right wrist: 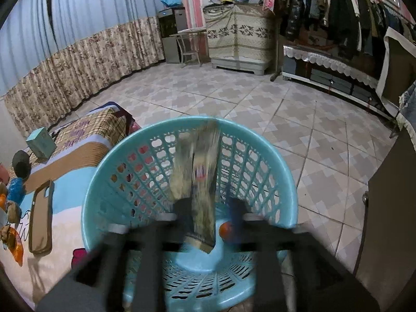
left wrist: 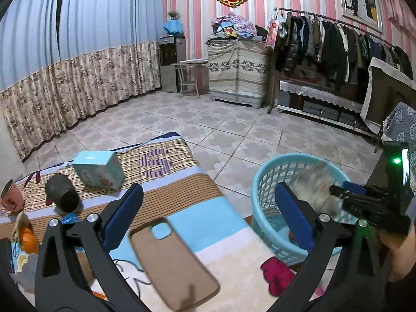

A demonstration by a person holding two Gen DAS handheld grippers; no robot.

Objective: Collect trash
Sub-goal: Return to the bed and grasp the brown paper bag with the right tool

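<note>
Left tool (left wrist: pixel 208 208): fingers spread wide, nothing between them, poised above the bed's near edge. Blue pads (left wrist: pixel 122 215) face inward.

Right tool (right wrist: pixel 208 208): over the basket mouth, heavily blurred. A crumpled paper wrapper (right wrist: pixel 200 171) sits between its fingers; whether they grip it or have let go, I cannot tell. In the left wrist view the same tool (left wrist: pixel 338 189) comes in from the right with the blurred wrapper (left wrist: pixel 314 189) at its tip, above the basket.

Basket (right wrist: pixel 109 171): light blue plastic, perforated wall, standing on the floor just beside the bed's edge. An orange round item (right wrist: pixel 225 230) lies at its bottom.

Bed (left wrist: pixel 182 197): striped and plaid cover, corner pointing into the room. On it:
- tan phone case (left wrist: pixel 176 267), flat, near the edge facing the basket, under the left tool;
- light blue box (left wrist: pixel 100 170), further back;
- dark cylindrical can (left wrist: pixel 62 195), lying on its side beside the box;
- pink cup (left wrist: pixel 11 195), at the far left;
- orange fruit (left wrist: pixel 27 239) and a blue wrapper (left wrist: pixel 69 218), near the left finger.

Floor (left wrist: pixel 234 135): tiled, open between the bed, the basket and the far furniture. Clothes rack (left wrist: pixel 338 41) along the right wall; curtain (left wrist: pixel 65 65) along the left.
</note>
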